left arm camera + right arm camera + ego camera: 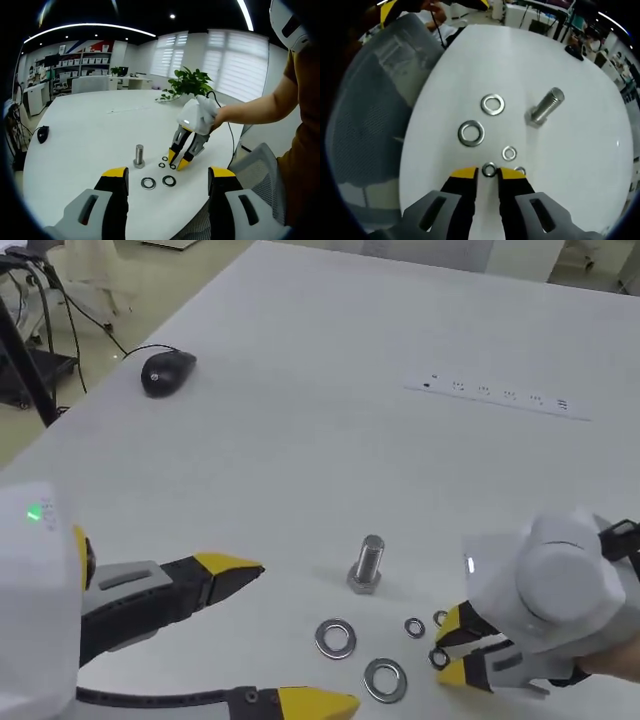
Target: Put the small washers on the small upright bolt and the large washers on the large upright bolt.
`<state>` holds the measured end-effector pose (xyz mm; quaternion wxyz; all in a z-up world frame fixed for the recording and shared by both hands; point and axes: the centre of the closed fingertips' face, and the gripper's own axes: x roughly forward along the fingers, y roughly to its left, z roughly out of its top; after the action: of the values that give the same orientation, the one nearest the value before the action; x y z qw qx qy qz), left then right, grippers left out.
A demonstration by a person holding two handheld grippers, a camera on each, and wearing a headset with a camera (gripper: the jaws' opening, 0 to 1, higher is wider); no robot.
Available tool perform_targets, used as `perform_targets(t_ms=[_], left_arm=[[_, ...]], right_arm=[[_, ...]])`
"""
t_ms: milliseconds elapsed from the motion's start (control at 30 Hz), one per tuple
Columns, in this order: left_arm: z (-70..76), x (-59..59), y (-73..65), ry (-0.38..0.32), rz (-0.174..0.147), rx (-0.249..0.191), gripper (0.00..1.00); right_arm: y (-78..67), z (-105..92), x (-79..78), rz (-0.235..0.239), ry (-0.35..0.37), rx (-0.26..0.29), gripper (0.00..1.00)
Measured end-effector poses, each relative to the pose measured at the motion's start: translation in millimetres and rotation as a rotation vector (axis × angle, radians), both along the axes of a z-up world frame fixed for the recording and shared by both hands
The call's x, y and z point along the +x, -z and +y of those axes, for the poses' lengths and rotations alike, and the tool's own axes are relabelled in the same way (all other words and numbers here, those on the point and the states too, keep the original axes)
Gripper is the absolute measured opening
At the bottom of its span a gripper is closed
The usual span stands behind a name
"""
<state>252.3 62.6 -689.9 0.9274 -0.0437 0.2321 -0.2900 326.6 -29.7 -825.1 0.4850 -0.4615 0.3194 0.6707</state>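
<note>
Steel shows dull on the smooth white tabletop [300, 440] in the head view: a threaded hex bolt [367, 565] stands upright, two flat large washers [335, 638] lie just before it, and my left gripper [302, 636] is spread wide nearby; left gripper view: my right gripper [178, 162] tips down among three ring-shaped small washers [162, 165]; right gripper view: its yellow jaws stand narrow, flanking one small washer [489, 170]; whether they pinch it I cannot tell.

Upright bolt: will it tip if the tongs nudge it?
Likely tippy: the bolt stands on its narrow hex head, tall shank above. Looks solid steel, so probably heavy for its size. Once down, it may roll on the smooth table.
</note>
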Motion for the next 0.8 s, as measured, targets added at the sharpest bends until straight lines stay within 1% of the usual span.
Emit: perform_targets(t_ms=[100,133,167,333,367,567,633,667,733,800], left_arm=[[0.1,-0.7,0.7,-0.001,0.001,0.0,0.64],[-0.1,-1.0,0.6,-0.001,0.001,-0.002,0.64],[0.0,-1.1,0.8,-0.001,0.001,-0.002,0.64],[1.2,-0.7,0.5,-0.007,-0.007,-0.003,0.64],[1.0,-0.9,0.9,-0.008,-0.004,-0.006,0.64],[0.4,-1.0,1.3,-0.01,-0.001,-0.003,0.64],[0.1,-1.0,1.3,-0.011,-0.002,-0.002,0.64],[-0.4,-0.9,1.4,-0.01,-0.002,-0.002,0.64],[-1.6,-0.7,2.4,-0.006,0.001,0.0,0.64],[-2.5,-0.6,3.4,-0.002,0.006,0.001,0.63]], right_arm=[[0.0,0.4,0.0,0.0,-0.007,-0.003,0.18],[0.0,0.2,0.7,-0.004,-0.008,-0.004,0.16],[0.1,-0.4,1.8,-0.016,-0.026,-0.009,0.15],[0.0,0.1,1.8,-0.007,-0.013,-0.006,0.13],[0.0,0.5,1.9,-0.003,0.002,-0.007,0.12],[-0.7,0.1,1.4,-0.003,0.009,-0.001,0.12],[-2.3,0.0,1.2,0.001,0.018,0.005,0.12],[-3.8,-0.1,0.2,0.012,0.023,0.009,0.12],[-5.2,-1.3,2.4,-0.002,0.02,0.011,0.12],[-8.2,-3.5,2.6,0.009,0.029,0.014,0.12]])
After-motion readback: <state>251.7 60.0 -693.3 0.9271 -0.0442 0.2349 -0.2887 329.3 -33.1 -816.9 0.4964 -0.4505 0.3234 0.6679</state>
